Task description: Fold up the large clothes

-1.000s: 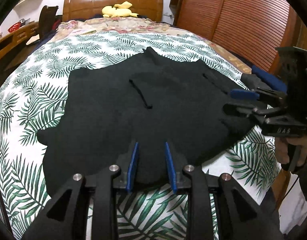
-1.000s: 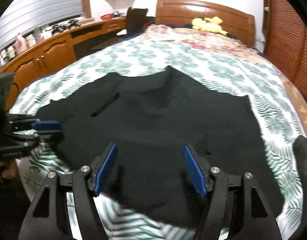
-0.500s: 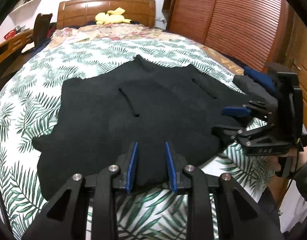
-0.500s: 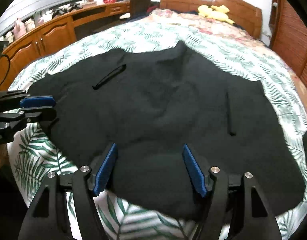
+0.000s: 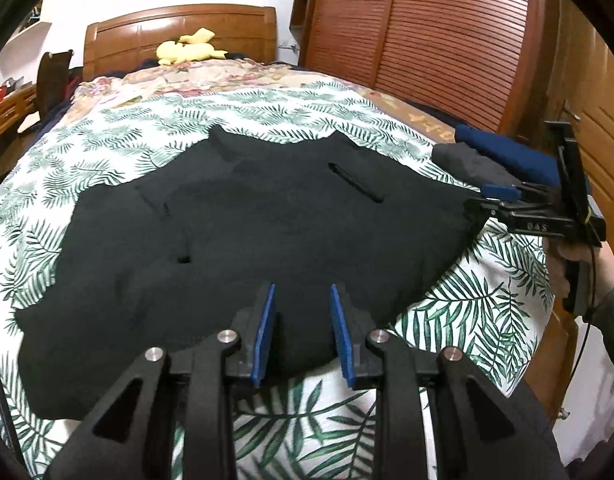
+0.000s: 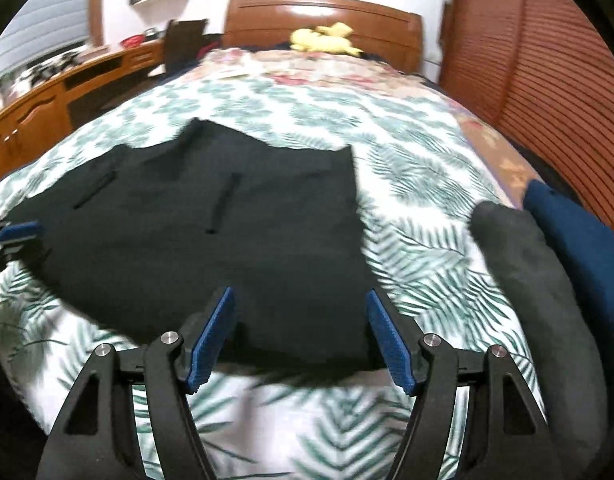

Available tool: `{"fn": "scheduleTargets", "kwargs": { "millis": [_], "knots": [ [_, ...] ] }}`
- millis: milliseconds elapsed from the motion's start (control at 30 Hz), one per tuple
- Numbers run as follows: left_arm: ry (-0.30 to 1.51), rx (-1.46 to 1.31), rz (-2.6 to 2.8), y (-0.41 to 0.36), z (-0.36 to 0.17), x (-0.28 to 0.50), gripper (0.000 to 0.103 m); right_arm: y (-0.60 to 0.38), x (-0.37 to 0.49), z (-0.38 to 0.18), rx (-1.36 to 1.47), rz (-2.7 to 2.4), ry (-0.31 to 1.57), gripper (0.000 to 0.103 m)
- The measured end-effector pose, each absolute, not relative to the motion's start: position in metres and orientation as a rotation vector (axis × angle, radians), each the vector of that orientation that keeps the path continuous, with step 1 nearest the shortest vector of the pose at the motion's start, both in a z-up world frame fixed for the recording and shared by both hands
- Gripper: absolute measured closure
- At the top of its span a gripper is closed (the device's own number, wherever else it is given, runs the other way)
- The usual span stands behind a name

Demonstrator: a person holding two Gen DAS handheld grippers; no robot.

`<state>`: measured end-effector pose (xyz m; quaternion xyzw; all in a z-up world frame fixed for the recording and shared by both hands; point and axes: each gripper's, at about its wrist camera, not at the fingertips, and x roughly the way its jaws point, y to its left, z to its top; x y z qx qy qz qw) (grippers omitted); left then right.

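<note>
Both grippers hang over the near edge of the black garment (image 5: 243, 240), spread flat on the leaf-print bedcover (image 5: 483, 304). Left gripper (image 5: 303, 332) has its blue pads narrowly parted, nothing pinched between them; right gripper (image 6: 301, 336) gapes wide above the hem, gripping nothing. Bare bedcover rings the garment. At the right edge lie grey folded clothes (image 6: 531, 264) beside a blue one (image 6: 579, 240).

Both fisheye views ride low at the foot of the bed, tilted down and facing the brown wooden headboard (image 5: 179, 32). The left one looks from the left part, the right one from nearer the slatted wooden wardrobe doors (image 6: 547, 60). Both share the flat black garment (image 5: 247, 232) on the palm-leaf bedspread (image 6: 407, 152).
</note>
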<state>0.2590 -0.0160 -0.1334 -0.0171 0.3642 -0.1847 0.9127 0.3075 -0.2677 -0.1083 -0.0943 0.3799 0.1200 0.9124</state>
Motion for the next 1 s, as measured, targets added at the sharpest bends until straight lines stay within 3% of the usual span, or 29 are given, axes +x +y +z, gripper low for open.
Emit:
{"fn": "scheduleTargets", "kwargs": {
  "millis": [300,667,800,933,1000],
  "knots": [
    [0.784,0.002,-0.39,-0.035,-0.148,0.265,0.077,-0.298,0.323,-0.137,-0.059,0.237,0.837,0.024],
    [0.795,0.01,-0.387,-0.038,-0.153,0.268,0.077,-0.295,0.324,-0.152,-0.026,0.291,0.873,0.024],
    [0.799,-0.001,-0.391,-0.037,-0.154,0.27,0.077,-0.288,0.321,-0.15,-0.017,0.336,0.889,0.044],
    [0.795,-0.016,-0.395,-0.034,-0.151,0.269,0.077,-0.282,0.317,-0.139,-0.037,0.352,0.866,0.08],
    [0.785,-0.022,-0.391,-0.03,-0.148,0.267,0.077,-0.281,0.315,-0.129,-0.044,0.357,0.838,0.084]
  ]
}}
